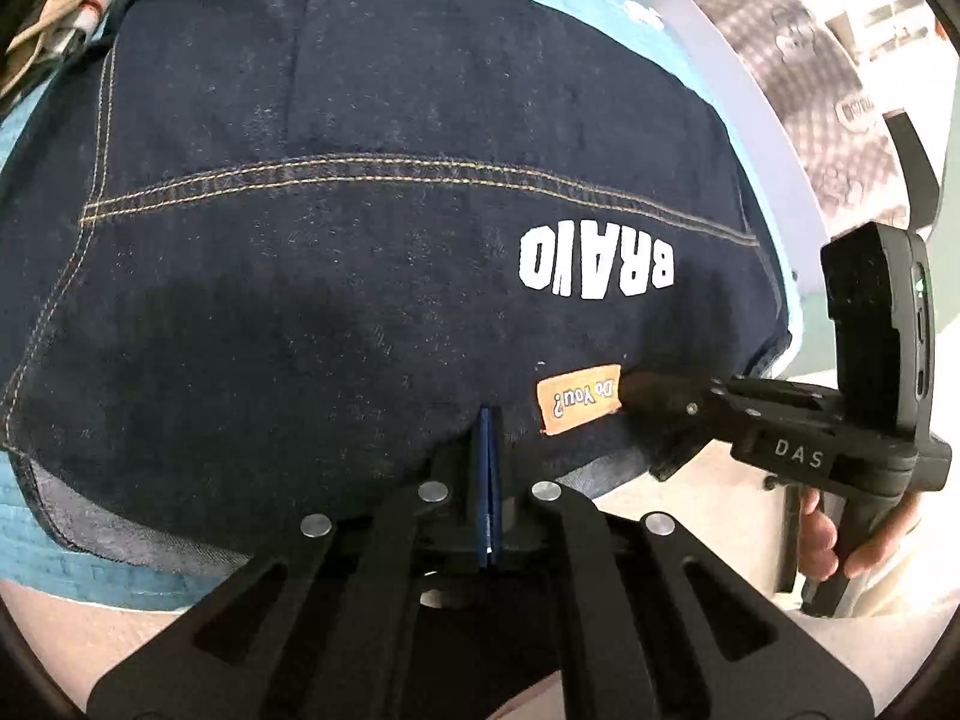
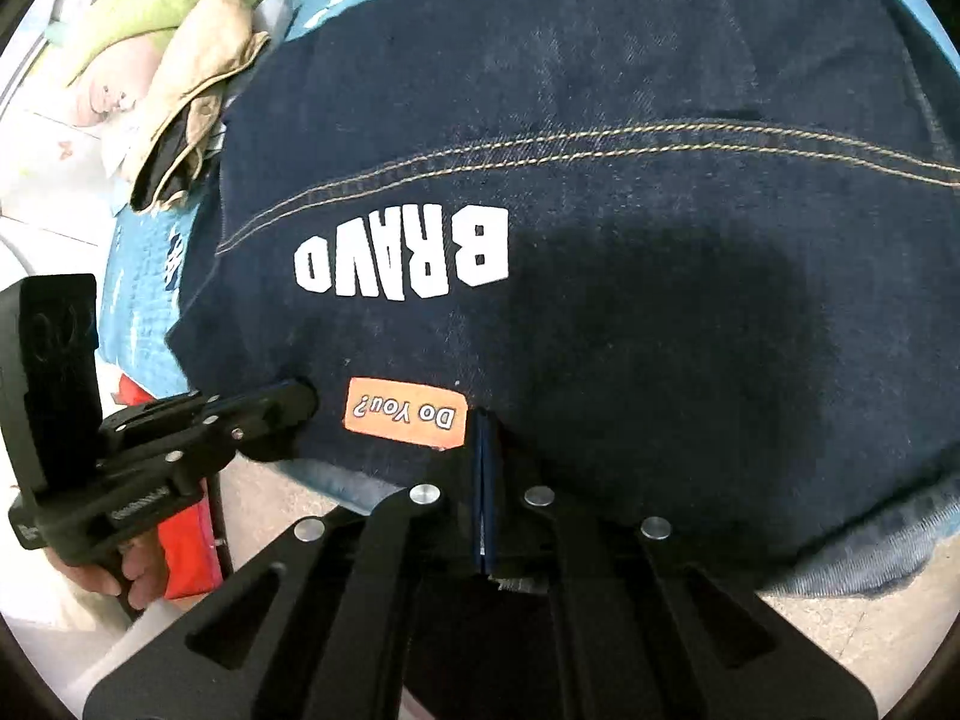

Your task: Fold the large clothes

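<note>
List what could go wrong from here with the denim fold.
1. Both the left gripper and the right gripper pinch the near hem of the denim garment close together beside the orange patch; the outer corners may sag when lifted.
2. Dragging could snag the tan cloth at the far edge.

Two wrist views, both looking steeply down, close on one spread of cloth.

Each is peering along its own fingers at the near hem of the dark denim garment (image 1: 360,276). Both are sharing the white lettering (image 2: 402,255) and orange patch (image 1: 579,399); each is catching the other gripper at its frame edge, left gripper (image 2: 300,396), right gripper (image 1: 636,387).
</note>
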`<state>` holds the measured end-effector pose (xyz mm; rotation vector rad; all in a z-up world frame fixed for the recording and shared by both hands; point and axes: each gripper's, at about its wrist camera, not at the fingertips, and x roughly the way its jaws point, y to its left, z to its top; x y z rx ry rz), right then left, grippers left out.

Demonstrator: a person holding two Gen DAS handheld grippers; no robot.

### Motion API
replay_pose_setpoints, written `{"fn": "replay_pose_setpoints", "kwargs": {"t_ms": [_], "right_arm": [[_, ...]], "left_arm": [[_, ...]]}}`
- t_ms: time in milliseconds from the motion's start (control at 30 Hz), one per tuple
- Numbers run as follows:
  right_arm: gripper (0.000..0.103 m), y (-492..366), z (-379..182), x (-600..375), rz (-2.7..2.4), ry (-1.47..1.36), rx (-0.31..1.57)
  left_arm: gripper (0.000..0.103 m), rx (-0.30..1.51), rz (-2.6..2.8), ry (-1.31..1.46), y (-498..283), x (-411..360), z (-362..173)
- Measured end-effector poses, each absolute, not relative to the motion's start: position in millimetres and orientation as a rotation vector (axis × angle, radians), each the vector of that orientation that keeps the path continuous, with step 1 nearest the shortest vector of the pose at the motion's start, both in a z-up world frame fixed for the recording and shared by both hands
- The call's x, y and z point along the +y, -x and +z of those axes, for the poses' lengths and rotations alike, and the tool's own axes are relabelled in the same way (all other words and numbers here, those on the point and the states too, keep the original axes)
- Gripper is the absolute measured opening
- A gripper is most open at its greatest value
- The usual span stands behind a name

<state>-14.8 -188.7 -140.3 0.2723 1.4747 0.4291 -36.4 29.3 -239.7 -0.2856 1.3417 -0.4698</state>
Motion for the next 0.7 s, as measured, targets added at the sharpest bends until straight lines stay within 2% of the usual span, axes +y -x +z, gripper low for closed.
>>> {"fn": "replay_pose_setpoints", "kwargs": {"t_ms": [100,200,267,367,500,567,600,633,700], "right_arm": [[0.000,23,-118,-191,0.372,-0.131,1.410],[0.000,13,-158,-214,0.360,-0.310,1.447],[0.000,10,-154,-215,0.370,-0.301,1.470],[0.000,15,-125,-207,0.353,-0.233,1.472],[0.002,3,-97,-200,0.401,-0.266,1.378],[0.002,-5,-120,-191,0.368,-0.220,1.432],[0.000,-8,-136,-185,0.357,-0.195,1.469],[0.000,-10,-155,-183,0.351,-0.173,1.471],[0.000,-11,-151,-191,0.358,-0.201,1.496]], "left_arm": [[0.002,1.295,-0.438,0.164,50,26,-218],[0.003,1.391,-0.478,0.348,35,42,-262],[0.003,1.401,-0.508,0.374,30,44,-266],[0.001,1.404,-0.486,0.256,40,31,-231],[0.001,1.258,-0.520,0.202,41,18,-184],[0.000,1.275,-0.460,0.176,28,14,-197],[0.001,1.376,-0.394,0.151,17,13,-229],[0.002,1.390,-0.401,0.186,14,13,-243],[0.002,1.395,-0.421,0.231,10,16,-248]]}}
